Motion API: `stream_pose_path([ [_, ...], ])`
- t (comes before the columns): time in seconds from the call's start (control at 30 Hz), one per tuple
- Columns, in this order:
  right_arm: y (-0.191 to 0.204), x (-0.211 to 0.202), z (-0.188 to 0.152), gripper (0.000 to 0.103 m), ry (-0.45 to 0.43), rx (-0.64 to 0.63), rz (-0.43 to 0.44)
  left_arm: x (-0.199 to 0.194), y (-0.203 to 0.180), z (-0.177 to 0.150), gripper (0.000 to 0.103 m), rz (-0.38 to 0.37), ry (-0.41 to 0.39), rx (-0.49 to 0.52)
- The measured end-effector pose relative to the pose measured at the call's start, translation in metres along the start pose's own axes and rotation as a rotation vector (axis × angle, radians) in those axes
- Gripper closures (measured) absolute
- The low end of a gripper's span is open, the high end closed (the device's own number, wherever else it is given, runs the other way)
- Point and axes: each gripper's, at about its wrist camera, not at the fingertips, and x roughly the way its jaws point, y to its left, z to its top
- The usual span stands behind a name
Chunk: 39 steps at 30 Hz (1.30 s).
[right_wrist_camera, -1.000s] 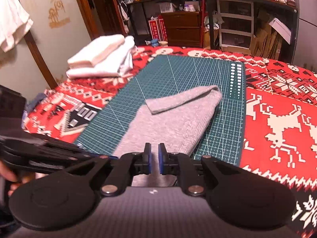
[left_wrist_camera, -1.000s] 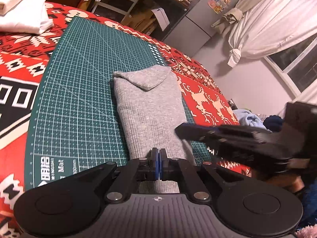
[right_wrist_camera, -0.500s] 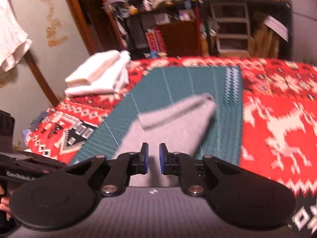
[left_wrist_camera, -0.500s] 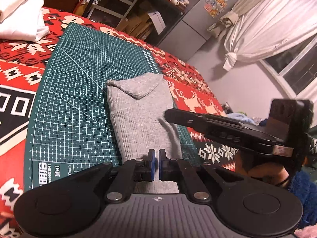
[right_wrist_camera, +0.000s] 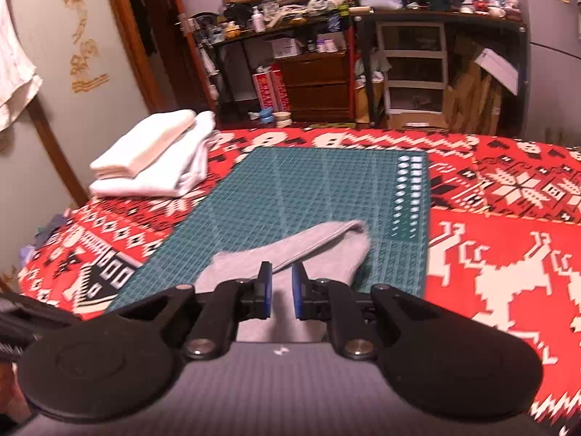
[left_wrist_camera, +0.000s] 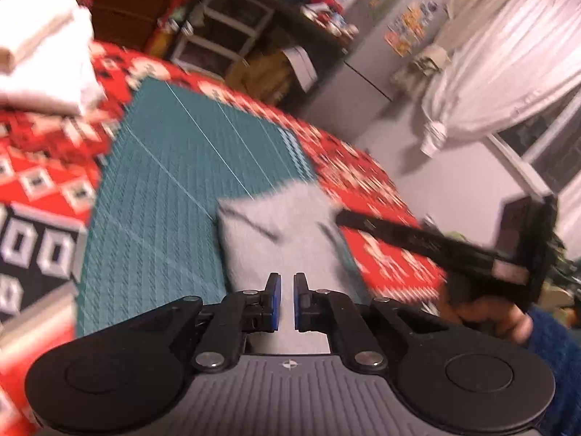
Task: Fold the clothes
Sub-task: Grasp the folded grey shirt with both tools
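the grey garment (right_wrist_camera: pixel 312 254) lies as a long narrow folded strip on the green mat (right_wrist_camera: pixel 290 189), its far end turned over in a flap toward the mat's right edge. judged from its ribbed knit, it is light, soft and limp: it will sag and slide on itself, so a hold belongs on a doubled edge or corner, all layers pinched together. the near end runs under both tools. the left gripper (left_wrist_camera: pixel 287 301) has jaws slightly spread, with nothing between them, above the strip's near end. the right gripper (right_wrist_camera: pixel 277 289) likewise shows a small gap, holding nothing, just over the strip. whether either touches cloth cannot be told. the mat rests on a red patterned bed cover (right_wrist_camera: pixel 508 254); white folded cloths (right_wrist_camera: pixel 156 156) sit well apart at far left.
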Motion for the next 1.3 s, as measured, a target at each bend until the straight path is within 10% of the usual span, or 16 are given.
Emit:
stream_pose_path([
  [0.27, -0.033, 0.009, 0.004, 0.078, -0.009, 0.088, -0.063, 0.031, 0.014, 0.034, 0.095, 0.140, -0.048, 0.139],
  [1.07, -0.041, 0.009, -0.007, 0.077, 0.008, 0.199, -0.033, 0.049, 0.031, 0.048, 0.103, 0.065, -0.071, 0.070],
  [1.23, -0.048, 0.001, -0.015, 0.076, 0.019, 0.294, -0.001, 0.035, 0.033, 0.039, 0.092, 0.050, -0.055, -0.012],
  [1.3, -0.048, -0.003, -0.021, 0.073, 0.033, 0.332, 0.023, 0.026, 0.034, 0.033, 0.070, 0.030, -0.043, -0.051],
])
